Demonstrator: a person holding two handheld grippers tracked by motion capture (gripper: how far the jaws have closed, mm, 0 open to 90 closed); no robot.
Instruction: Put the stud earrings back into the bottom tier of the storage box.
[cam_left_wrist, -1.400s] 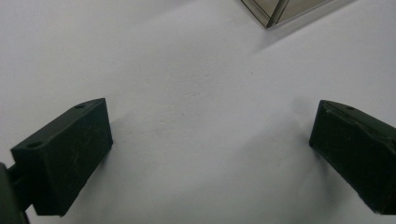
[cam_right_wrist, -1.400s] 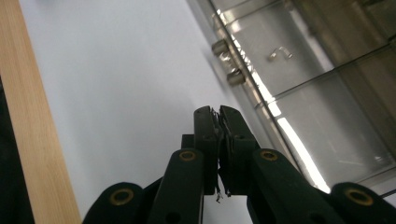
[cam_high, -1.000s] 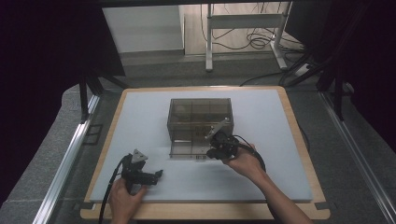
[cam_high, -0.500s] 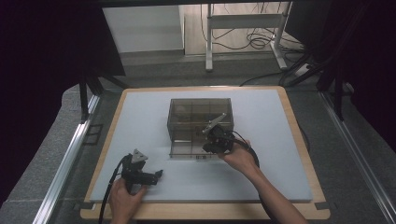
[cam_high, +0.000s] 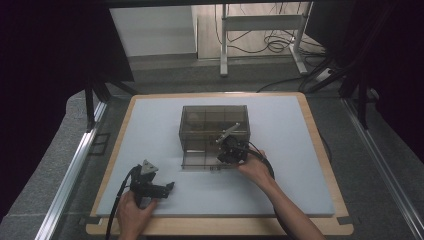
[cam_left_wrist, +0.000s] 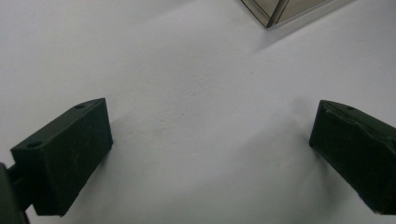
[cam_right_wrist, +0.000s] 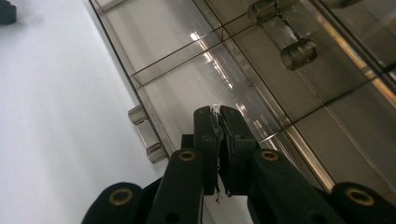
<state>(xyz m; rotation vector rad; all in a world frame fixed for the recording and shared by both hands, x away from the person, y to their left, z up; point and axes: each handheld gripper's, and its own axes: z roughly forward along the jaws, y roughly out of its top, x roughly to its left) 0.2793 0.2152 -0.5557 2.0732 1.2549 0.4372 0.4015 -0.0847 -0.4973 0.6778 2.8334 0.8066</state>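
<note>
From above, a smoky see-through plastic drawer box (cam_high: 214, 130) sits mid-mat on the white table mat (cam_high: 300, 165), its bottom drawer (cam_high: 200, 157) pulled out toward the person. The right gripper (cam_high: 226, 146) hangs over that drawer; the left gripper (cam_high: 167, 187) rests near the front edge. Left gripper view: jaws spread wide over bare mat. Right gripper view: jaws clenched together, a thin silvery sliver (cam_right_wrist: 215, 112) at the tips that I cannot make out, above a drawer compartment.

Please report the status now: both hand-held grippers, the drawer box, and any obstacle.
Left hand-held gripper open, over bare white mat. Right hand-held gripper shut, tips over the pulled-out bottom drawer of the smoky drawer box. No obstacle seen.
</note>
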